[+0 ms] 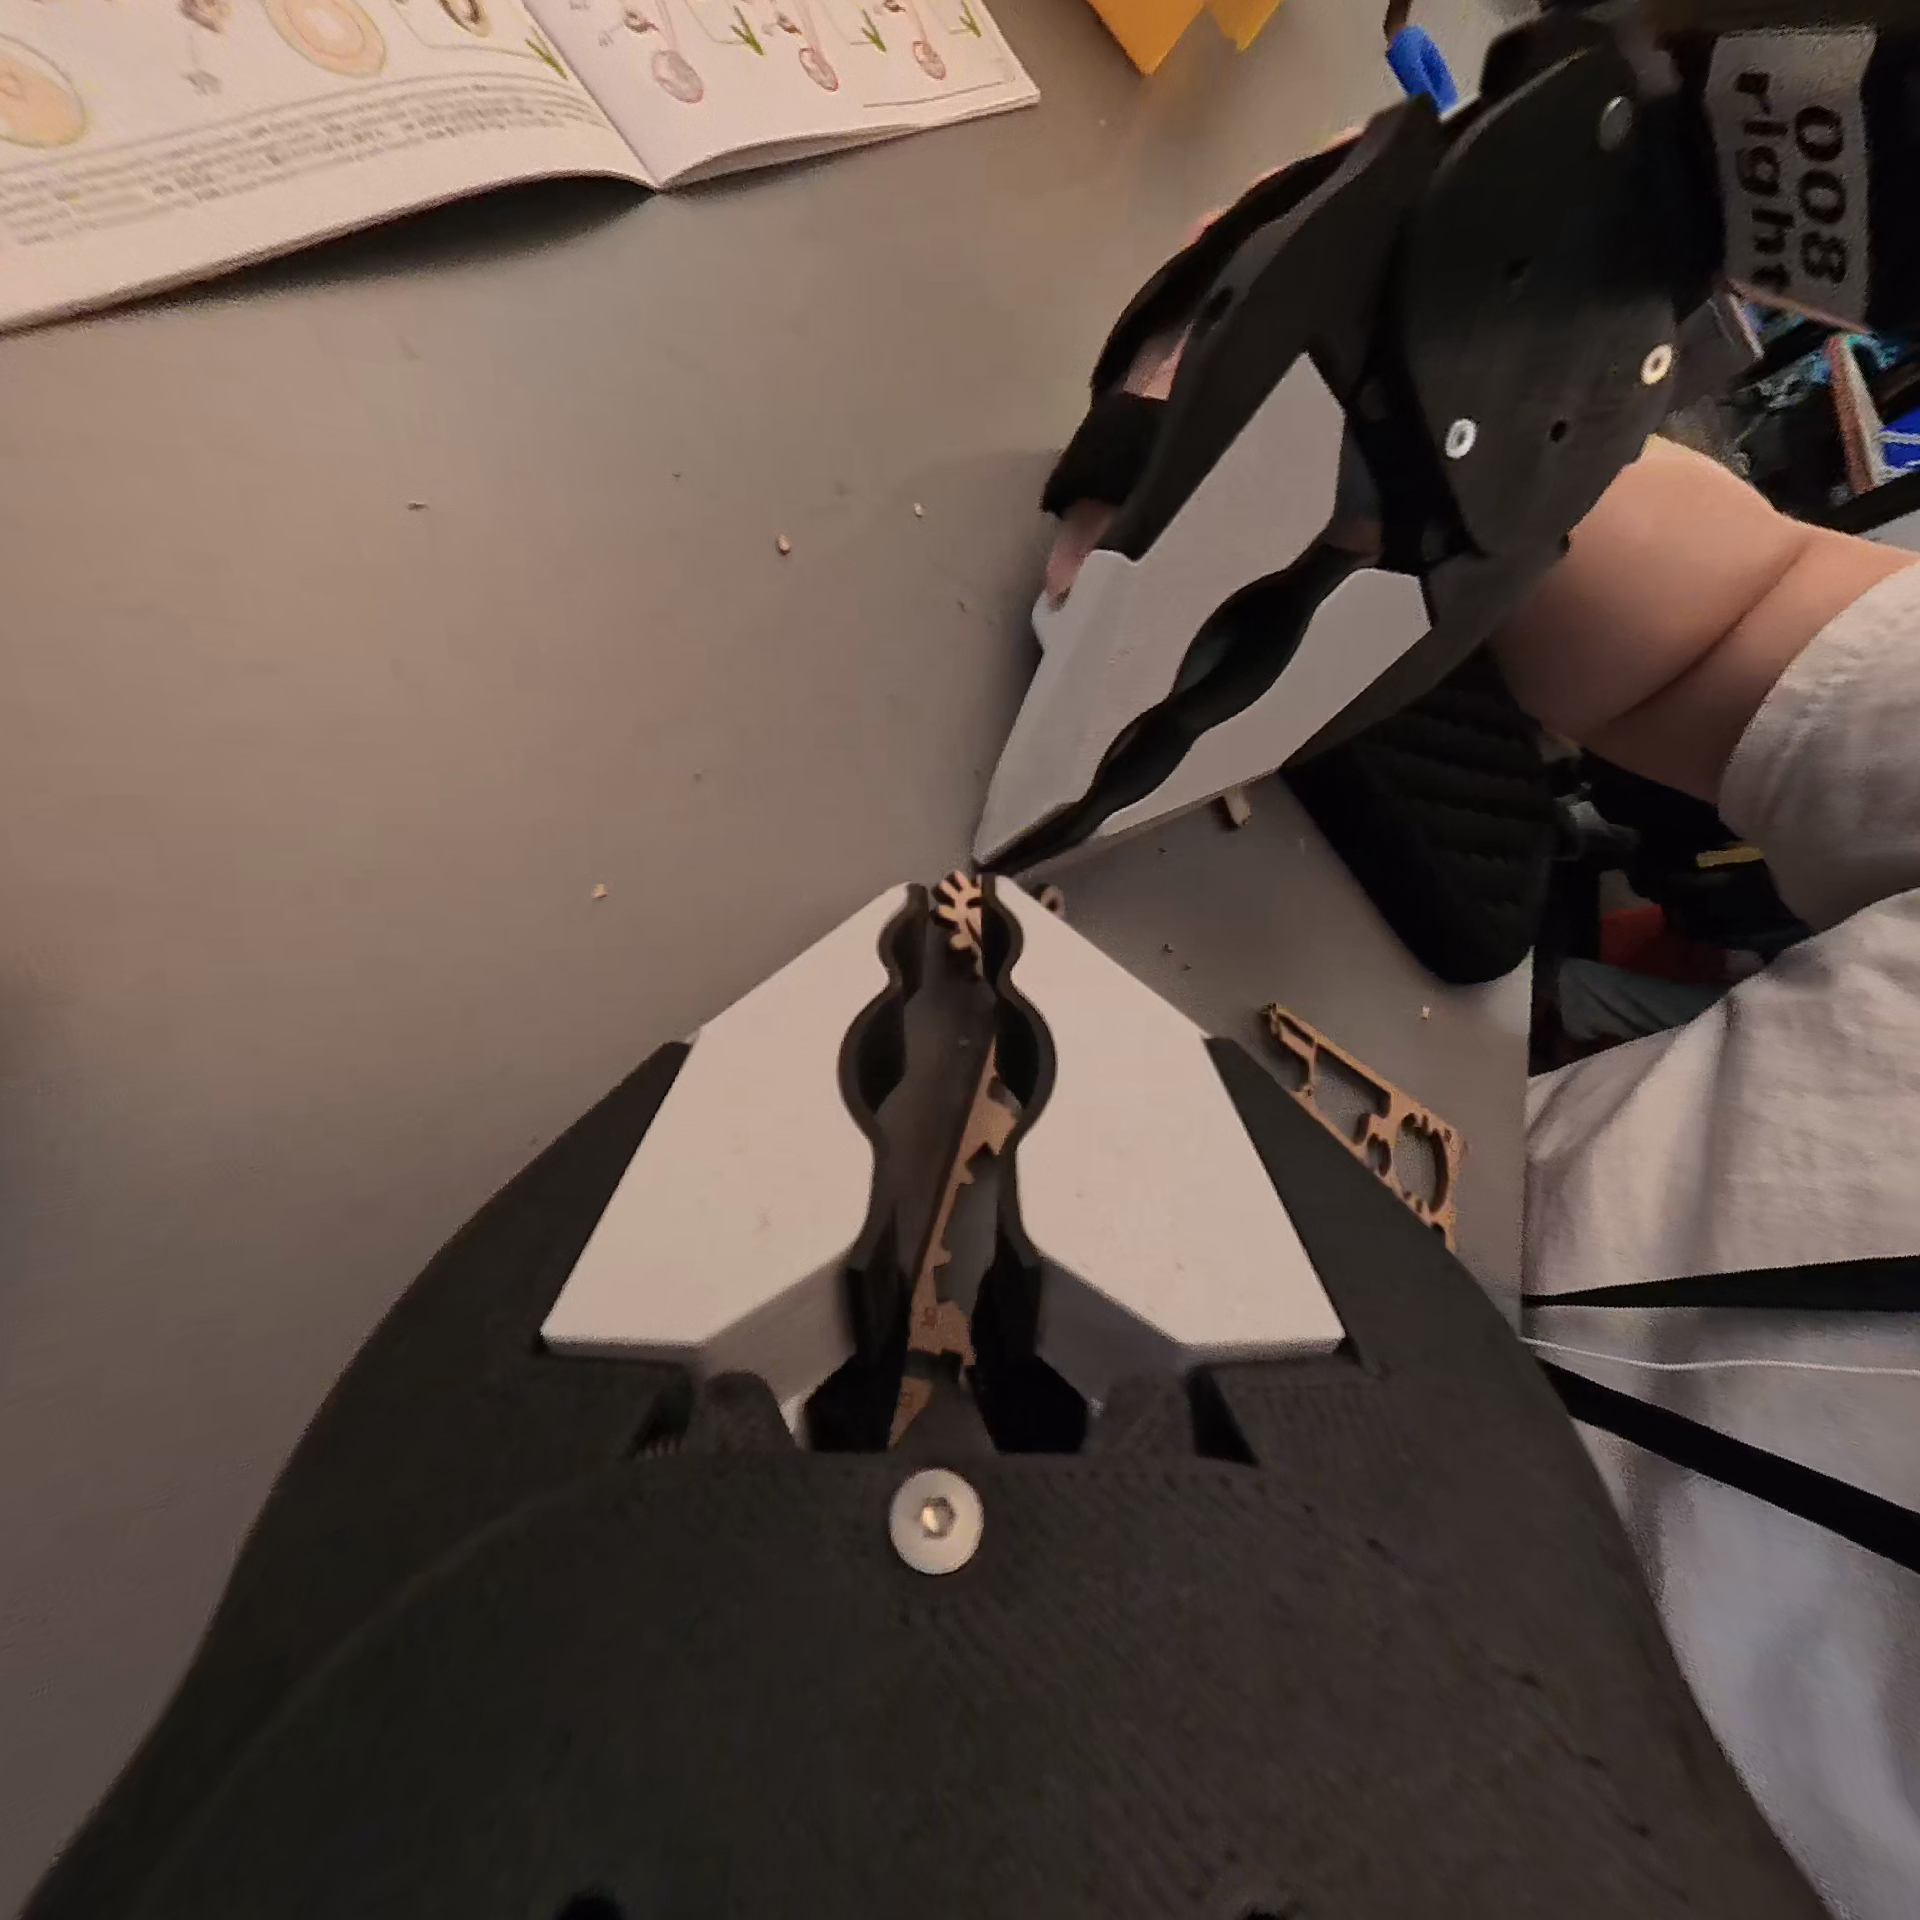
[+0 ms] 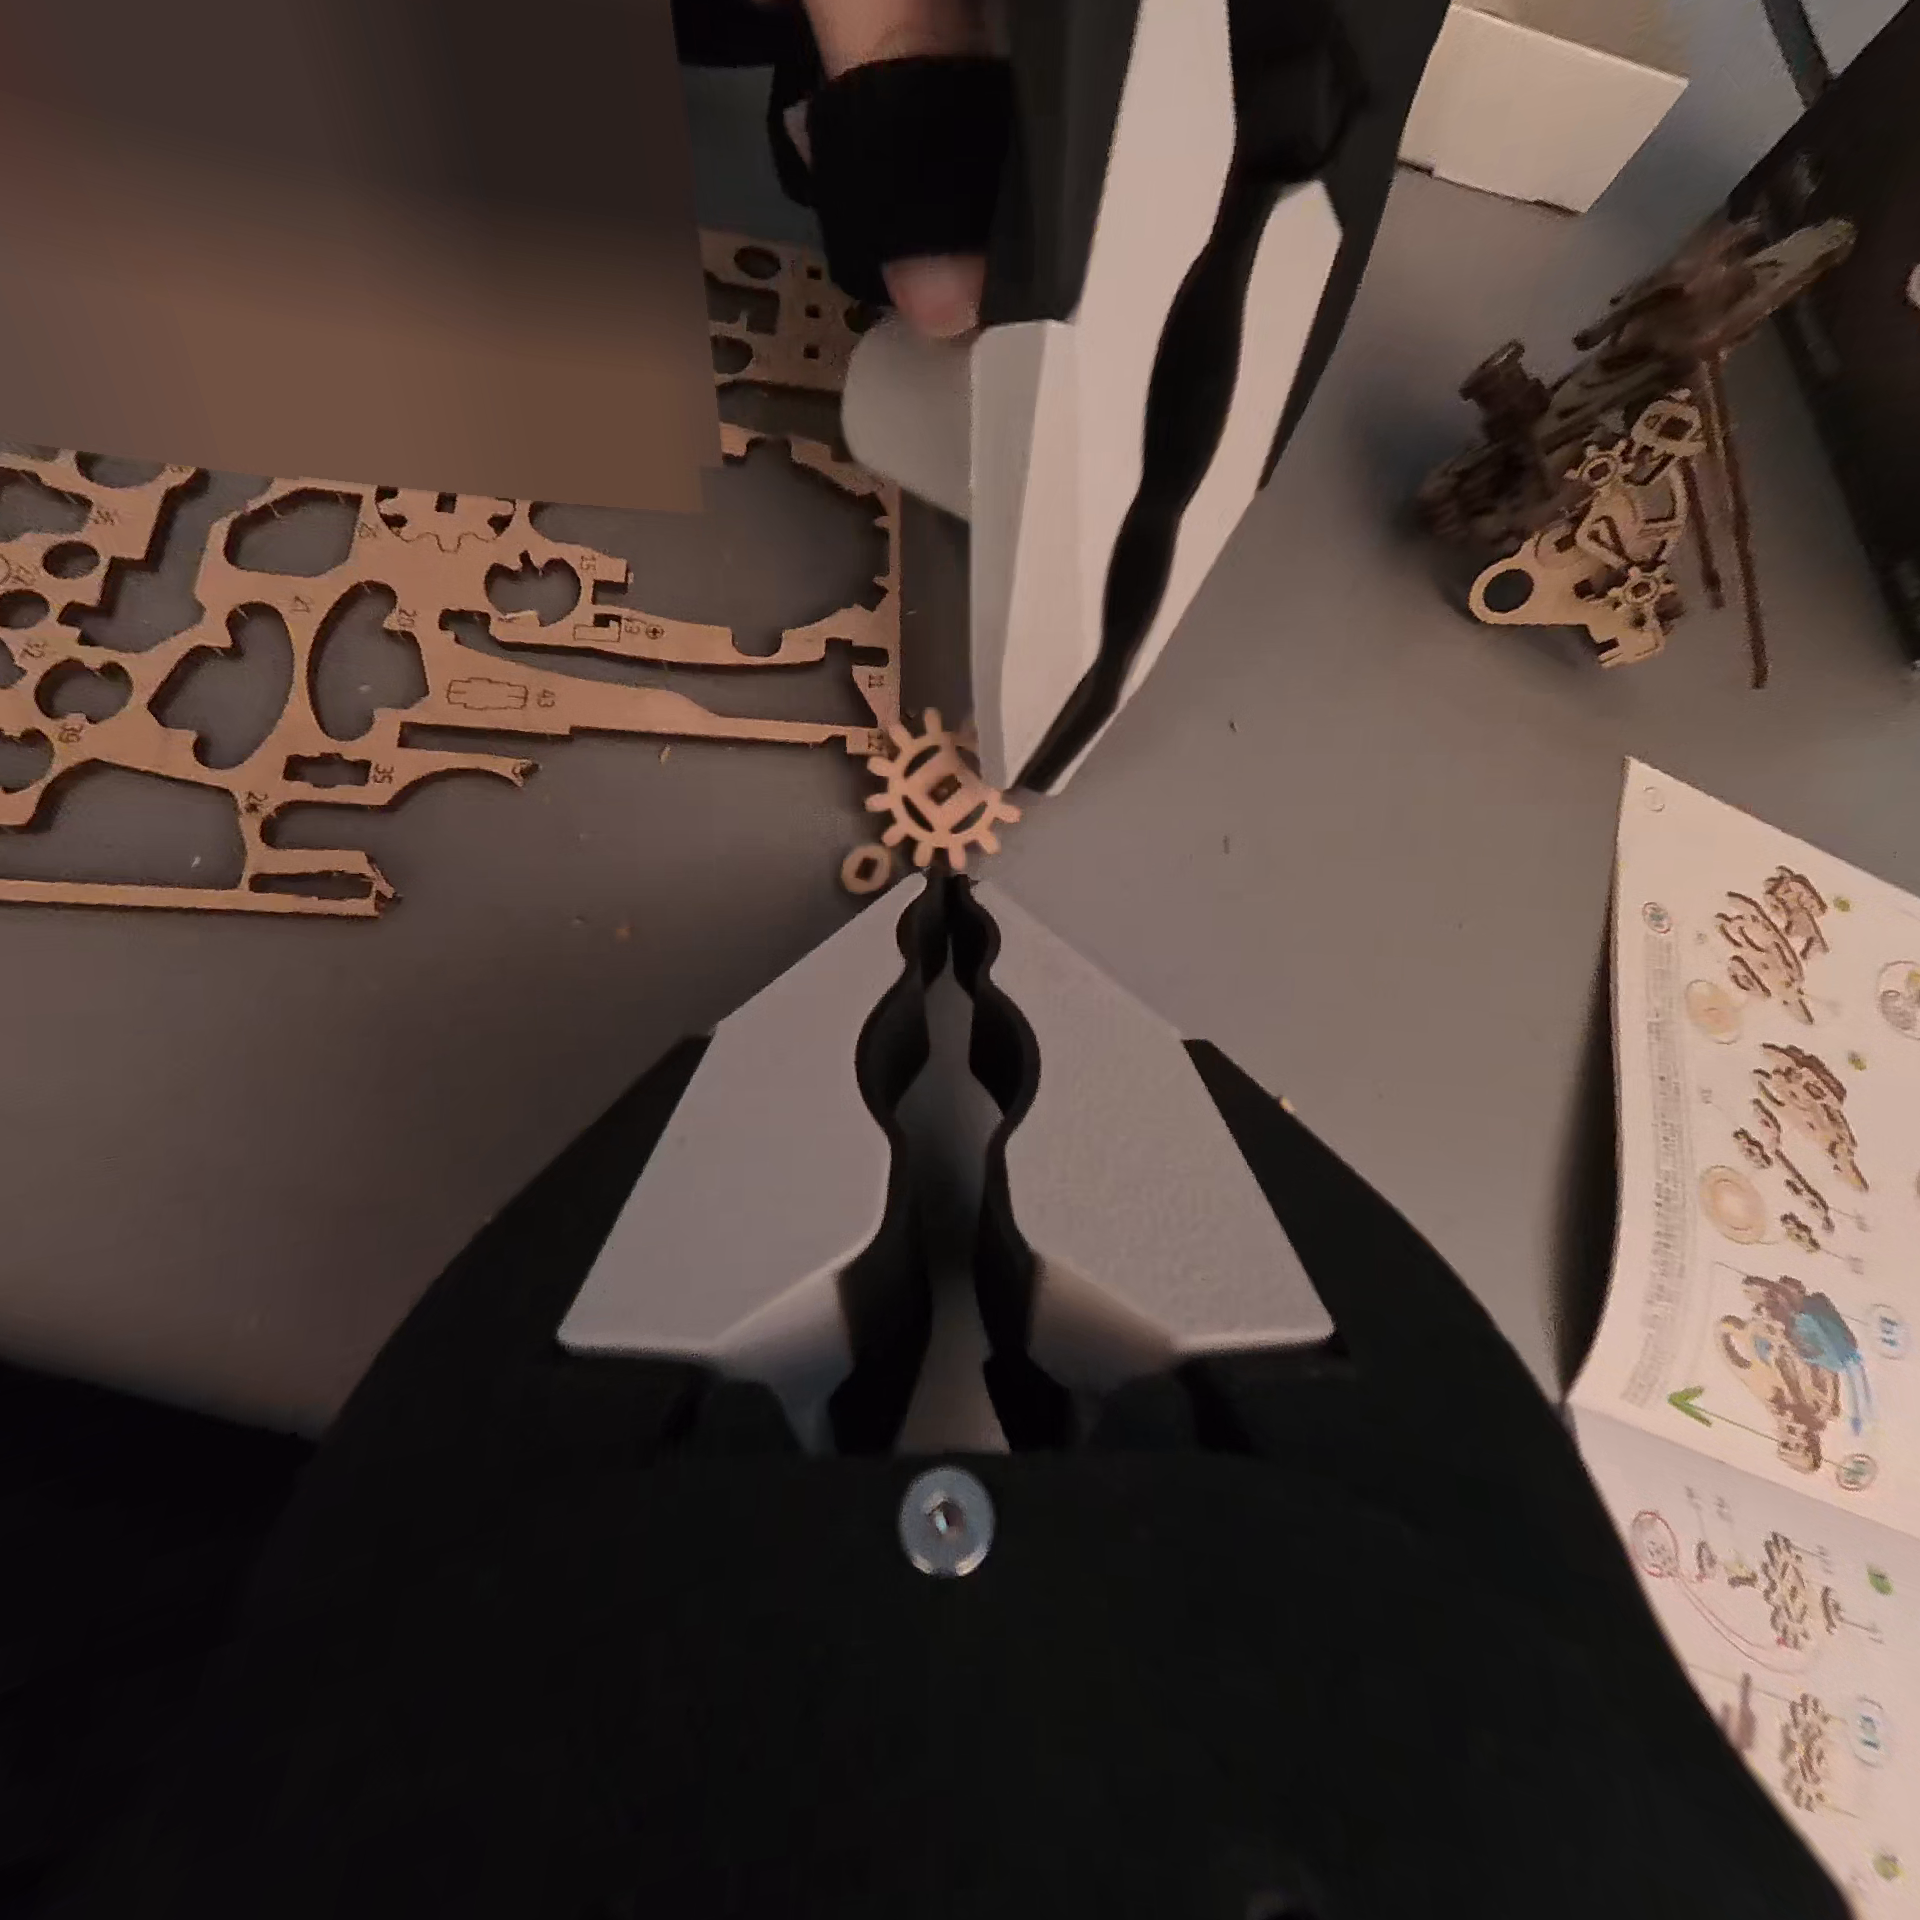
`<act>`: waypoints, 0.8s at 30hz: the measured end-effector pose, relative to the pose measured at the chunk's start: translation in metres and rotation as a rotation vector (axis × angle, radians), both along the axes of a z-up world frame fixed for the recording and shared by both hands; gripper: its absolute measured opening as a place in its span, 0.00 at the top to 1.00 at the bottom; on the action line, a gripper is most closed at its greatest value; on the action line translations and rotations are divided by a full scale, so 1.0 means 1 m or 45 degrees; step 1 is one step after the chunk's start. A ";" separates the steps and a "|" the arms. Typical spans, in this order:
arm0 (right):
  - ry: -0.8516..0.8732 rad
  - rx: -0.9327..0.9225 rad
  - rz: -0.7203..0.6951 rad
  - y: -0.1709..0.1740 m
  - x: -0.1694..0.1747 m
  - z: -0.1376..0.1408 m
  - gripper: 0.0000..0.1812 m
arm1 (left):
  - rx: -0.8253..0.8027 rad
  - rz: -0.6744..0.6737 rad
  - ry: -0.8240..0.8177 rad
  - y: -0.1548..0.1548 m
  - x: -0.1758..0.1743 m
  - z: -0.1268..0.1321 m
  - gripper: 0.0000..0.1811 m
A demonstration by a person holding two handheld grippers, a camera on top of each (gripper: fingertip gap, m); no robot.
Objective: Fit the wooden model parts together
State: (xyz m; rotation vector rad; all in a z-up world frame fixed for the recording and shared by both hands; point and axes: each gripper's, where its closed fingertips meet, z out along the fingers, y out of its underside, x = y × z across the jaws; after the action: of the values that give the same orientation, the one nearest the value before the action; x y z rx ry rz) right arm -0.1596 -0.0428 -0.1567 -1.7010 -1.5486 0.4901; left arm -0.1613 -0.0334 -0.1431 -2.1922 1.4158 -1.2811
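Note:
My left gripper (image 1: 954, 896) is shut on a small wooden gear (image 1: 956, 912), held by its rim at the very fingertips above the grey table. In the right wrist view the gear (image 2: 940, 795) faces the camera, with the left gripper (image 2: 1029, 781) coming down from above and pinching its right edge. My right gripper (image 2: 948, 883) is shut, its tips right at the gear's lower teeth; I cannot tell if they pinch a tooth. It also shows in the left wrist view (image 1: 987, 860), coming in from the upper right. A tiny wooden ring (image 2: 862, 868) lies beside the gear.
A punched-out wooden parts sheet (image 2: 416, 665) lies to the left, and its edge shows in the left wrist view (image 1: 1382, 1132). A partly built wooden model (image 2: 1600, 499) stands at the right. An open instruction booklet (image 2: 1766, 1247) lies nearby. A white box (image 2: 1538, 94) sits behind. My left and right fingertips are right by each other.

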 end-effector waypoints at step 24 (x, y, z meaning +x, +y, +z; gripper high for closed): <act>0.039 -0.172 0.099 -0.023 -0.001 0.002 0.92 | -0.105 -0.030 0.006 -0.006 -0.008 -0.007 0.96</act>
State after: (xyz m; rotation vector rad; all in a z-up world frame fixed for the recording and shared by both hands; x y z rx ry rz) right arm -0.1610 -0.0663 -0.1551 -1.7302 -1.5956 0.6711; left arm -0.1696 -0.0399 -0.1504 -2.2393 1.4189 -1.3665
